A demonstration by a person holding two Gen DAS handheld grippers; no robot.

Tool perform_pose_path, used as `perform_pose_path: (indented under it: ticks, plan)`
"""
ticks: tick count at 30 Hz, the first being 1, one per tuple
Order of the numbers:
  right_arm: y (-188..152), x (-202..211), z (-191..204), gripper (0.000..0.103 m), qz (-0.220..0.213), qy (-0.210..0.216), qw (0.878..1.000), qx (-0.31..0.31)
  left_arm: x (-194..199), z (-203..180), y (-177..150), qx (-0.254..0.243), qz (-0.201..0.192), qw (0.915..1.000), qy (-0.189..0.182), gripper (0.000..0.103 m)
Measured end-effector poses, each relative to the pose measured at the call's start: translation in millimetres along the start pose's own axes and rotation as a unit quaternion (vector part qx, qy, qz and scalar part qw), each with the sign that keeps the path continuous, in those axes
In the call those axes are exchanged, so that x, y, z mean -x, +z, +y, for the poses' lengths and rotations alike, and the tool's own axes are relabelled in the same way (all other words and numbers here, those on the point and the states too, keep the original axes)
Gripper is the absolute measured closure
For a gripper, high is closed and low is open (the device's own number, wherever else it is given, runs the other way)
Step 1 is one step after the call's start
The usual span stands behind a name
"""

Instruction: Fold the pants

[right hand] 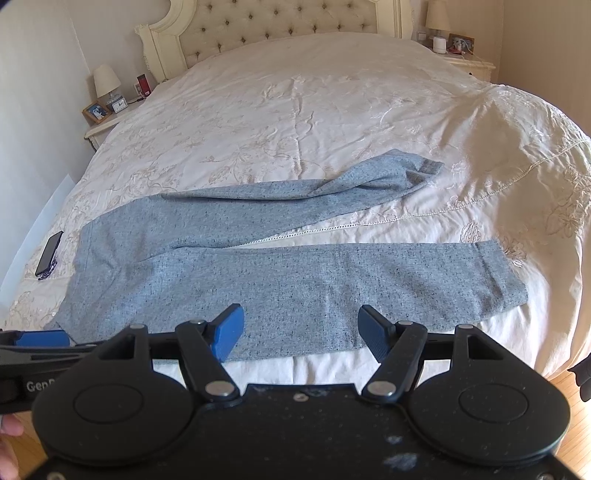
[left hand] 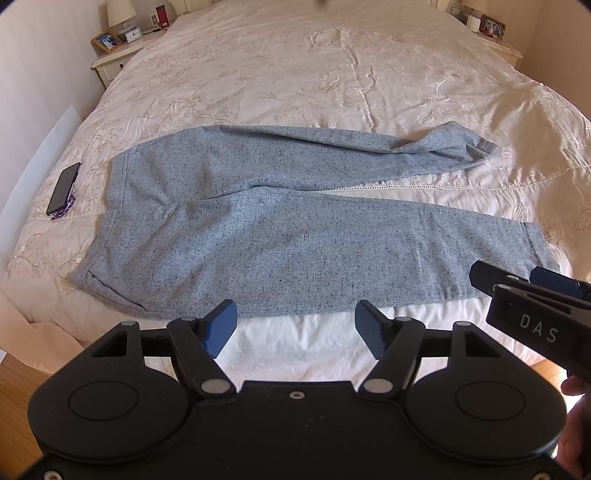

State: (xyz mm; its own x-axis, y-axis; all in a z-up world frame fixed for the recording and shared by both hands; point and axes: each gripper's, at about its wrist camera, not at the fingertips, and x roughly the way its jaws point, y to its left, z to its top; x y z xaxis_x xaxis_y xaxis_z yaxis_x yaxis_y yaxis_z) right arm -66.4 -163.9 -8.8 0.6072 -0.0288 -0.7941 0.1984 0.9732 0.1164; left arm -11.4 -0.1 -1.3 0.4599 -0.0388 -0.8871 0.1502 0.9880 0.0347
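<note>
Fingers [left hand: 221, 325] of both grippers spread wide, empty, level above pants [left hand: 280, 236] near edge.

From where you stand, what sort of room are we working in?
Most likely a home bedroom. The grey pants lie spread on a bed with a cream embroidered cover and a tufted headboard. A nightstand beside it carries a lamp, clock and framed photo.

grey pants [right hand: 280, 280] spread flat on bed [right hand: 332, 110], fingers [right hand: 229, 332] apart.
</note>
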Motion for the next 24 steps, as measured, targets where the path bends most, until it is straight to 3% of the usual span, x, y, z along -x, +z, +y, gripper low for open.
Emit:
perform_pose_path:
  ticks: [16,24]
  plan:
    - [3,-19,4,0.031,0.019,0.005,1.000,0.001,-20,6,8,0.004,0.022,0.9998,-0.001,0.032]
    - [6,-61,-2,0.031,0.076,-0.009,0.996,-0.041,-46,17,27,-0.012,0.033,0.9993,0.011,0.032]
